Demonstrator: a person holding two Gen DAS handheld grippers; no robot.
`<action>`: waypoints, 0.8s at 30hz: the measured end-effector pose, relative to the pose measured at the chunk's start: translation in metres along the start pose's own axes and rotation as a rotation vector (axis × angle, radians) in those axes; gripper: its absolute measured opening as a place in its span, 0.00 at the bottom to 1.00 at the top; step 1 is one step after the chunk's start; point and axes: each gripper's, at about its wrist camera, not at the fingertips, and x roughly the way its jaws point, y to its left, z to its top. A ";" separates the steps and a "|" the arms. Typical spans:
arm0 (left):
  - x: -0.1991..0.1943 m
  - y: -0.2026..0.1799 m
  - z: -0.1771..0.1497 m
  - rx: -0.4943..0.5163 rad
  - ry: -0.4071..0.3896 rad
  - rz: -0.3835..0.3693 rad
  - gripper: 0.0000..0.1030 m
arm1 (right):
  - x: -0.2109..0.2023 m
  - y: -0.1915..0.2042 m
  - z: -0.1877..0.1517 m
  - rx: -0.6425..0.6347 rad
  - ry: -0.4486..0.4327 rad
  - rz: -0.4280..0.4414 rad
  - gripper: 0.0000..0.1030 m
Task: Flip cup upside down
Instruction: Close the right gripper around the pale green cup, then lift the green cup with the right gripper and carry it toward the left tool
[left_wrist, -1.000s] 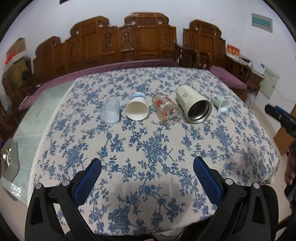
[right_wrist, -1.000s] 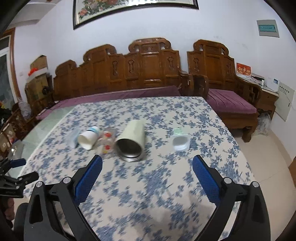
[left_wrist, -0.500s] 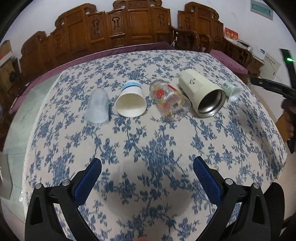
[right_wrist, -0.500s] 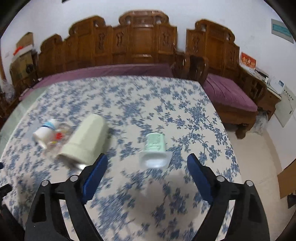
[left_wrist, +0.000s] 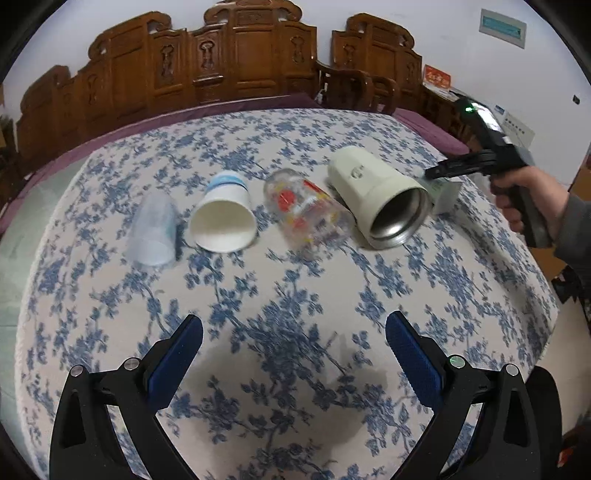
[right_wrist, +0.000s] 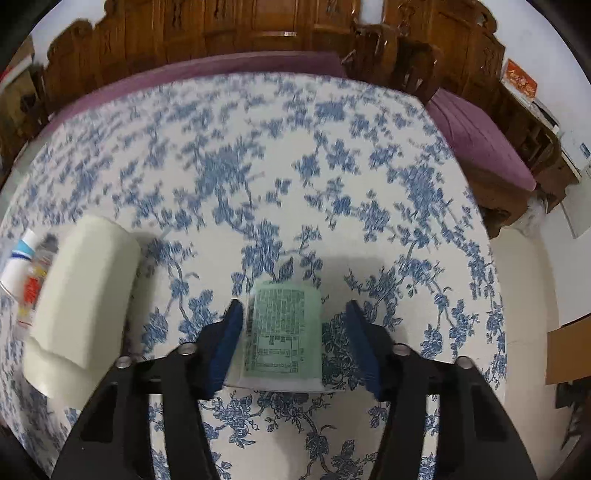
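Several cups lie on their sides in a row on the floral tablecloth (left_wrist: 295, 302): a clear plastic cup (left_wrist: 153, 232), a white paper cup (left_wrist: 223, 218), a printed glass (left_wrist: 306, 210), a cream steel-lined tumbler (left_wrist: 380, 195) and a small green-labelled cup (right_wrist: 282, 332). My right gripper (right_wrist: 293, 321) is open with its blue pads on either side of the green cup, not closed on it. It also shows in the left wrist view (left_wrist: 439, 173) behind the tumbler. My left gripper (left_wrist: 293, 334) is open and empty, above the cloth in front of the row.
Carved wooden benches (left_wrist: 240, 55) with purple cushions stand behind the table. The table's right edge (left_wrist: 546, 295) drops to the floor. The tumbler (right_wrist: 85, 299) lies close to the left of my right gripper.
My right gripper moved forward and down until the green cup lies between its fingers. My left gripper drew a little closer to the row of cups.
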 end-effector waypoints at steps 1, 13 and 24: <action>-0.001 0.000 -0.003 -0.007 0.001 -0.009 0.92 | 0.003 0.000 -0.001 0.002 0.018 0.006 0.46; -0.034 0.000 -0.025 -0.045 -0.035 0.002 0.92 | -0.064 0.028 -0.050 -0.053 -0.057 0.118 0.44; -0.053 0.019 -0.049 -0.084 -0.076 0.073 0.92 | -0.120 0.121 -0.136 -0.192 -0.098 0.278 0.44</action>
